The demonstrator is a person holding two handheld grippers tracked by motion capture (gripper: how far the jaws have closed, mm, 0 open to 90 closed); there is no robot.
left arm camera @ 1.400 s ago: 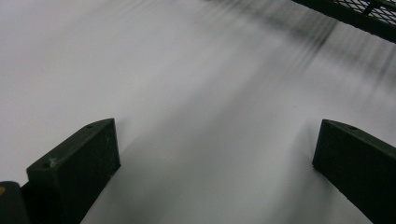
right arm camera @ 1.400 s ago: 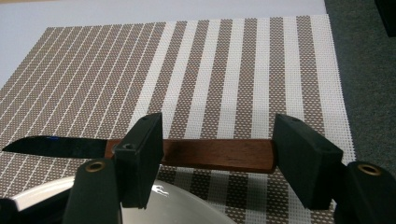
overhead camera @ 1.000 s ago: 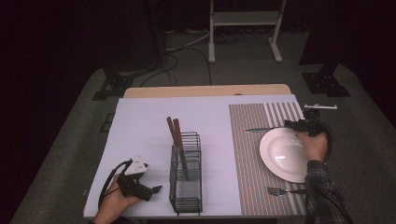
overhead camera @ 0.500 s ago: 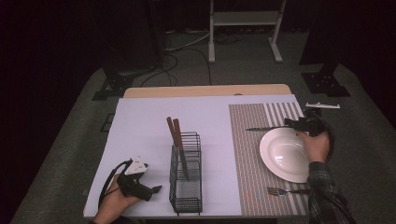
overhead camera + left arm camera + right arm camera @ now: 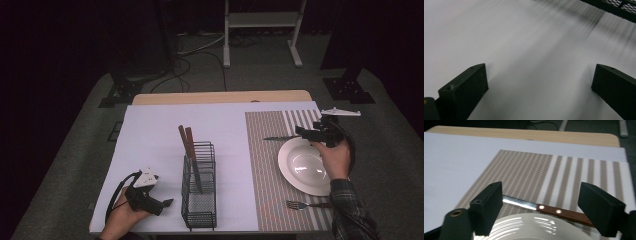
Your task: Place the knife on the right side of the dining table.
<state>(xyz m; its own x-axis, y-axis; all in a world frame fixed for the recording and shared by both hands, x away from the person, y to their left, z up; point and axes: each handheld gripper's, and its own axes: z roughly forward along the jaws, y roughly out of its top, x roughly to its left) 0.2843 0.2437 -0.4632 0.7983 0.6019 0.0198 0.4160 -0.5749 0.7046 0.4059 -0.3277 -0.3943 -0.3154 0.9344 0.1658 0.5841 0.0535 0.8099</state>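
Since the right claw (image 5: 537,213) hangs wide open and empty over the knife (image 5: 546,208), its stiff, light wooden handle looks the surest hold beside the plate (image 5: 531,230).

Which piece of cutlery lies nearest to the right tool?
The knife with the wooden handle, lying between the open right tool jaws behind the plate. The fork lies at the plate's near side.

Dark studio-like lab: black surroundings, floor cables (image 5: 200,50), white equipment stand (image 5: 260,22).
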